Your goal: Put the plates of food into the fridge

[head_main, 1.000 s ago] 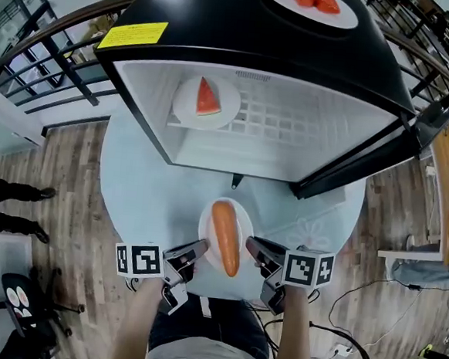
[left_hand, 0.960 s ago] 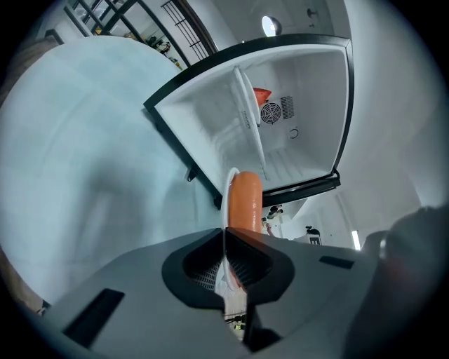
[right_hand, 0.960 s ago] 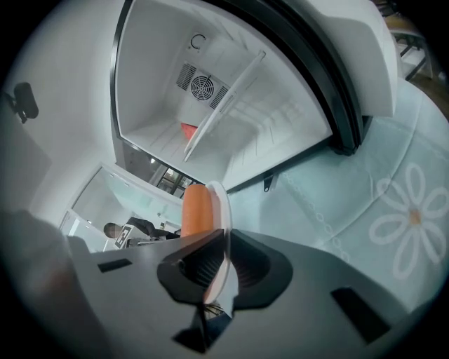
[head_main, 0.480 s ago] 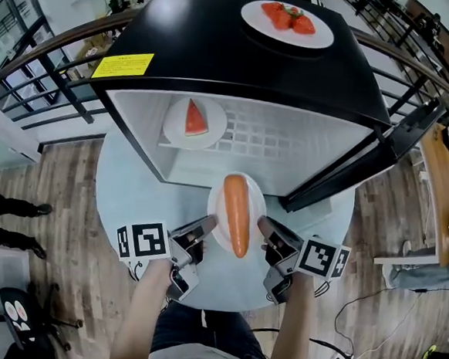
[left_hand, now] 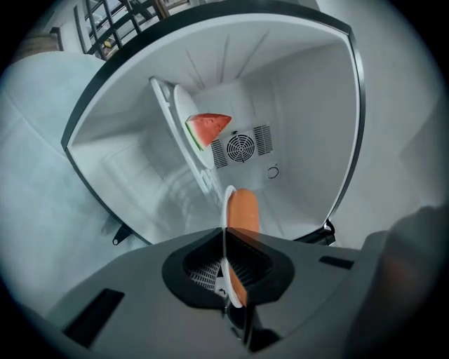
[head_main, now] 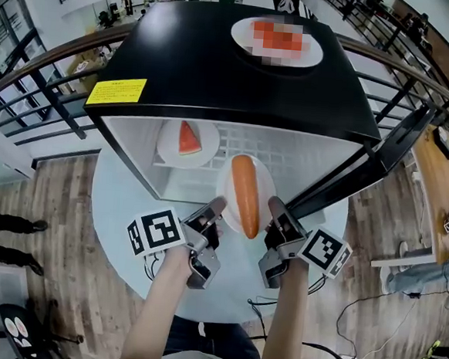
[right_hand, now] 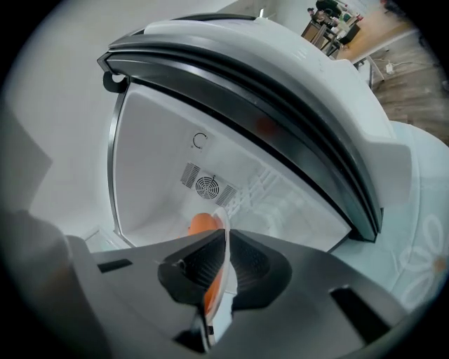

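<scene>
Plate (head_main: pixel 224 189) with carrot (head_main: pixel 245 193), head view: lifted off the table (head_main: pixel 129 206), now mid-frame at the fridge (head_main: pixel 241 68) mouth. Left gripper (left_hand: pixel 225 242) view: jaws nearly shut, pinching its rim. Right gripper (right_hand: pixel 224 242) view: likewise clamped on the rim. Sliding it in should come next.

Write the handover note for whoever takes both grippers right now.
Left gripper: shut on the left rim of the round white plate bearing an orange carrot.
Right gripper: shut on its right rim.
The plate is held at the open front of the black-topped fridge.
Done: red watermelon slice on its white plate sits on the fridge's shelf.
To do: set the carrot plate inside, then the third white plate on the fridge top.
</scene>
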`<move>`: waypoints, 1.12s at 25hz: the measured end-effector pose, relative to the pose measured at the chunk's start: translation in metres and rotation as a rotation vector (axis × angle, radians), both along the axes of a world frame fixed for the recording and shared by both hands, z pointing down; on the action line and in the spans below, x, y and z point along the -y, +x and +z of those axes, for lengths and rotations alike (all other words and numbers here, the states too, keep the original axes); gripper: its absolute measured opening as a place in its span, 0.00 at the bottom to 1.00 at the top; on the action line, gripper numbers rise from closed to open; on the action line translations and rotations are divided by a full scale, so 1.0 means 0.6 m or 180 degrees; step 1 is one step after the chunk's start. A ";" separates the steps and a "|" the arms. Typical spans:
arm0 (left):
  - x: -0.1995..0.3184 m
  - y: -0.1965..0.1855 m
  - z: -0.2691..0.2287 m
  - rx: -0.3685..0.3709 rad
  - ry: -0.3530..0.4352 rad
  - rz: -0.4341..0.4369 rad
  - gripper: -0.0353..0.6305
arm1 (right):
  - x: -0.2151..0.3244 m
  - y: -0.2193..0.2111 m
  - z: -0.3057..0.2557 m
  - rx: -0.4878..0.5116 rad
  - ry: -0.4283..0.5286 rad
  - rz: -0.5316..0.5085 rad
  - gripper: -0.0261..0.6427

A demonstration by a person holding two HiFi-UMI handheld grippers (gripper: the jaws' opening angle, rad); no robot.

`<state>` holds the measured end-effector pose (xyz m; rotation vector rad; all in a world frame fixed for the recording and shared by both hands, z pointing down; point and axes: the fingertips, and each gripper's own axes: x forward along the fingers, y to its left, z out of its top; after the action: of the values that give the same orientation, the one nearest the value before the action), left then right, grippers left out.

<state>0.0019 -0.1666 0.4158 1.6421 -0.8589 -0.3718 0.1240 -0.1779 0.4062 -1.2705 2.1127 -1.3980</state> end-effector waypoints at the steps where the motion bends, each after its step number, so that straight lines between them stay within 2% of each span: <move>1: 0.009 0.002 -0.002 -0.0024 0.0008 -0.0035 0.08 | 0.009 0.004 -0.002 0.0027 0.0023 0.0074 0.08; 7: 0.054 0.012 0.000 -0.0083 -0.0005 -0.0143 0.08 | 0.048 0.020 0.005 0.0011 0.0058 0.0372 0.08; 14: 0.084 0.014 0.015 -0.0154 -0.0196 -0.0213 0.08 | 0.082 0.023 0.016 -0.0147 0.0026 0.0456 0.08; 20: 0.105 0.010 0.014 -0.0206 -0.0247 -0.0327 0.08 | 0.106 0.019 0.018 -0.0324 0.0092 0.0443 0.09; 23: 0.110 0.012 0.014 -0.0310 -0.0259 -0.0335 0.08 | 0.110 0.020 0.015 -0.0761 0.0233 0.0493 0.09; 28: 0.116 0.011 0.013 -0.0349 -0.0254 -0.0373 0.08 | 0.095 0.045 -0.009 -0.1804 0.0602 0.0804 0.09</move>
<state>0.0085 -0.2361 0.4237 1.4880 -0.8785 -0.4982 0.1512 -0.2347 0.4005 -1.9368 2.2381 -0.7689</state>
